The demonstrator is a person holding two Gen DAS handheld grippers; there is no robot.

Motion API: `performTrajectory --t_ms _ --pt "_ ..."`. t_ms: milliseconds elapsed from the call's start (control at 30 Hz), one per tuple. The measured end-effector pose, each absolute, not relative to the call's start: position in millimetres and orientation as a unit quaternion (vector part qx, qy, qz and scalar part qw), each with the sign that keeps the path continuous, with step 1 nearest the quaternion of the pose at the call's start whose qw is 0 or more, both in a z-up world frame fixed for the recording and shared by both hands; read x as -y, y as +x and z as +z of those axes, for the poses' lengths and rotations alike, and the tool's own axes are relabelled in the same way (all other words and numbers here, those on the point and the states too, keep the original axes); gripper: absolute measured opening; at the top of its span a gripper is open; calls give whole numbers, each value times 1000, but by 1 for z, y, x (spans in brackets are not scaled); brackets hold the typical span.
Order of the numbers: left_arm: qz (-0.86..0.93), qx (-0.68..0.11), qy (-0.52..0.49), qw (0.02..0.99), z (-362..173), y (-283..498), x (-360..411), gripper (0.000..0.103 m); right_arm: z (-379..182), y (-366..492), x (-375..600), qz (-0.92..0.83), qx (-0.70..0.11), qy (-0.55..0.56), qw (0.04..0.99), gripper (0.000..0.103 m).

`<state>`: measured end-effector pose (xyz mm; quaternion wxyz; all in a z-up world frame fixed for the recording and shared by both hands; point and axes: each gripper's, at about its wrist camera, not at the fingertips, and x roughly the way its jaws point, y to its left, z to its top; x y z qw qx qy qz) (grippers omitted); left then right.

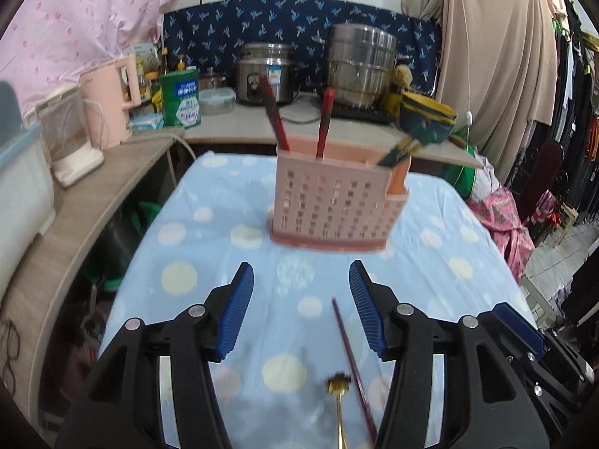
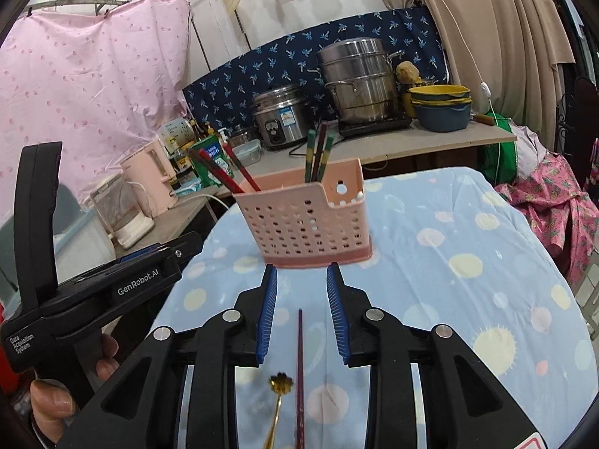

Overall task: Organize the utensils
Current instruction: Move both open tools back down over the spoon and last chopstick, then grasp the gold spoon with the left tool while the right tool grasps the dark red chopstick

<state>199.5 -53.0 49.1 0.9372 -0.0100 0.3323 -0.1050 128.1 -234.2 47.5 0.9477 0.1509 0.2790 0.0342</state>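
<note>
A pink perforated utensil holder (image 1: 335,202) (image 2: 310,220) stands on the blue spotted tablecloth (image 1: 209,247) (image 2: 468,262). Red chopsticks (image 1: 275,116) (image 2: 224,172) lean in its left part, green-and-yellow ones (image 2: 318,155) (image 1: 397,153) in its right. A dark maroon chopstick (image 1: 353,366) (image 2: 300,374) and a gold flower-headed spoon (image 1: 338,404) (image 2: 279,400) lie on the cloth near me. My left gripper (image 1: 301,273) is open and empty above them. My right gripper (image 2: 301,275) is open and empty, with the chopstick lying between its blue pads (image 2: 267,310).
A counter behind holds a rice cooker (image 2: 280,116), a steel steamer pot (image 2: 359,82), stacked bowls (image 2: 441,106), a pink kettle (image 1: 110,101) and a green tin (image 1: 181,99). The left gripper's body (image 2: 112,284) is at the left in the right wrist view. Clothes hang at the right.
</note>
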Motion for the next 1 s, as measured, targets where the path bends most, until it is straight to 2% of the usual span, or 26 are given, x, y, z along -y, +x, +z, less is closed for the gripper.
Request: performTrajectory --t_ms 367,633,933,1000 --pt "-91 -397 -9 913 -20 158 41 51 -23 84 220 32 -362 153 919 28" --pt "-78 -417 -8 906 -49 133 32 51 -65 59 198 48 -409 134 901 28" --pt "-75 -435 0 897 -70 116 31 51 -75 53 188 49 -413 120 901 28" --pt "-75 -434 4 898 -71 113 31 53 -76 53 187 48 -413 117 902 28"
